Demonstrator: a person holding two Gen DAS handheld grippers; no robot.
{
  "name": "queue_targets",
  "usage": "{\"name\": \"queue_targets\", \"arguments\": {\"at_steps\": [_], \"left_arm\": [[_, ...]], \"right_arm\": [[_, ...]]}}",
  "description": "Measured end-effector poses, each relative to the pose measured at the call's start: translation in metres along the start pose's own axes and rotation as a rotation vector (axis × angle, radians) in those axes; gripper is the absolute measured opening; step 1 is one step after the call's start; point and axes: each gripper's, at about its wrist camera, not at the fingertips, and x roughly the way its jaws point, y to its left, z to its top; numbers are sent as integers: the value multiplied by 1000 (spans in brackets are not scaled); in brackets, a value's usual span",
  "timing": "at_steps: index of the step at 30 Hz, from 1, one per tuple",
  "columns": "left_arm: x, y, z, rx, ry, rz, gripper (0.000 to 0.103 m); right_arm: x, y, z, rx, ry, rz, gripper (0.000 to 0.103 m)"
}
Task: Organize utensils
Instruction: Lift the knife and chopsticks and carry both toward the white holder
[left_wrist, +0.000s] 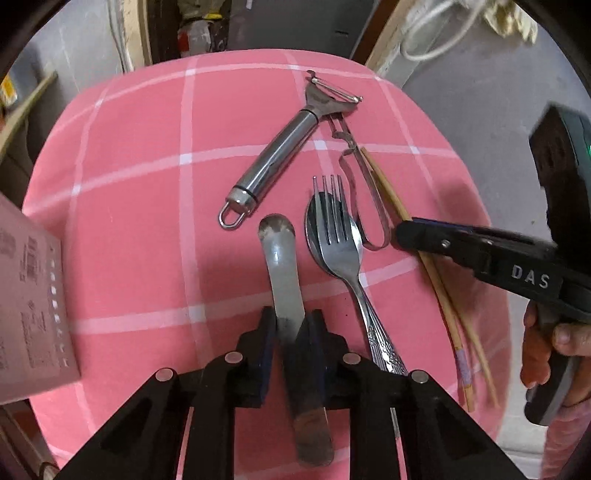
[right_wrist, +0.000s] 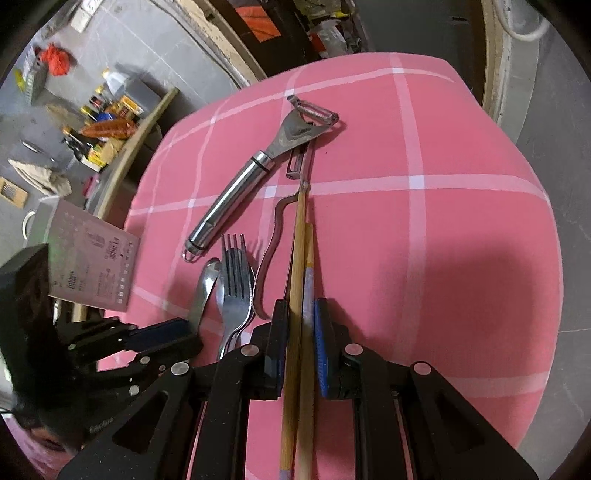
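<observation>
Between my left gripper's (left_wrist: 290, 325) barely parted pads, the butter knife (left_wrist: 282, 266) runs lengthwise dead ahead; right gripper (right_wrist: 300, 343) straddles the chopsticks (right_wrist: 301, 266) likewise, grip uncertain on both.

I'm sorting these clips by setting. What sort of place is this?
Probably a home storeroom or workshop corner, not a kitchen: utensils lie on a pink checked cloth, with a bare grey floor and cluttered boxes and bottles behind.
</observation>
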Motion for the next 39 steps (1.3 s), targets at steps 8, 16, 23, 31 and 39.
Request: {"name": "queue_targets", "arguments": {"at_steps": [8,16,23,31,39], "left_arm": [[-4,20,-11,-81,-61,-133,15],[-21,26,-48,-84,-129,-203,15],[-52,28,-68,-75,-263,-246,15],[-107,38,-66,-92,-466,-272,15],[-180,71,-58,-135,-655,-278,15]], "right_arm": [[-6,0,0,-10,5,3,12],[-46,-5,-38,70,-180,95,12],[-89,1,-64,73,-358,122,12],[-136,26,-52,36,-576,198,12],[-171,87,-16,-19,-777,331,12]]}}
